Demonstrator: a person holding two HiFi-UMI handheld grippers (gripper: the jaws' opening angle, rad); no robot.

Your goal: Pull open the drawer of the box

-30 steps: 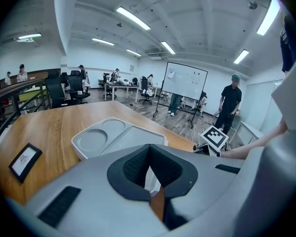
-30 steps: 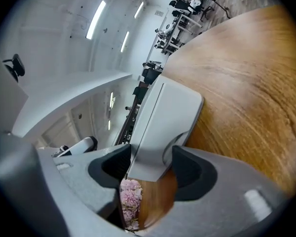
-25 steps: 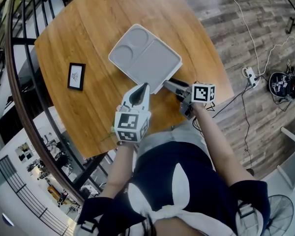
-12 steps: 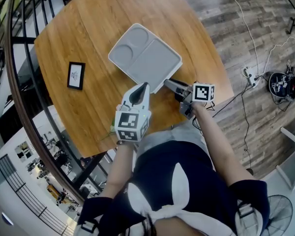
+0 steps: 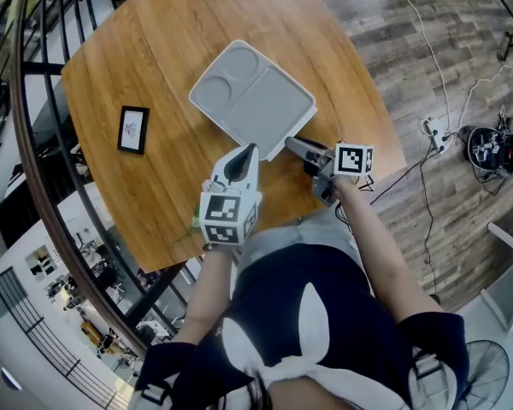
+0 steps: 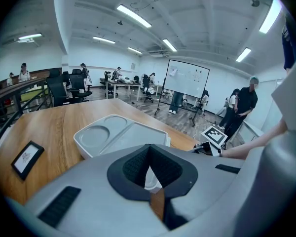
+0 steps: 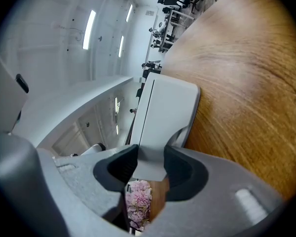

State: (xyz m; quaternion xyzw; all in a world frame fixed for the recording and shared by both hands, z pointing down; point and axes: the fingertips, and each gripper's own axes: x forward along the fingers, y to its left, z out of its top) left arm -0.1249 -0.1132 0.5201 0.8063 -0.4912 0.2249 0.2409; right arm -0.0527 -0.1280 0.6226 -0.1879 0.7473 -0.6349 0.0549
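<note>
At the box [image 5: 252, 96], the right tool [image 7: 149, 163] just closed onto the drawer [image 7: 162, 120].

Between the right gripper's [image 7: 150, 154] jaws, which have just been closing, sits the drawer front [image 7: 149, 169], its lower end lost behind the gripper's own body. Beyond the jaws, the left side of the box [image 7: 170, 107] is covered the same way. In the head view the drawer front is tucked under the box's top, out of sight. Below the left gripper's [image 6: 149, 148] jaws, its body hides the box's near edge, and whether the tips touch the box cannot be told. Left of those jaws, the picture frame's [image 6: 26, 158] print is too small to read.
</note>
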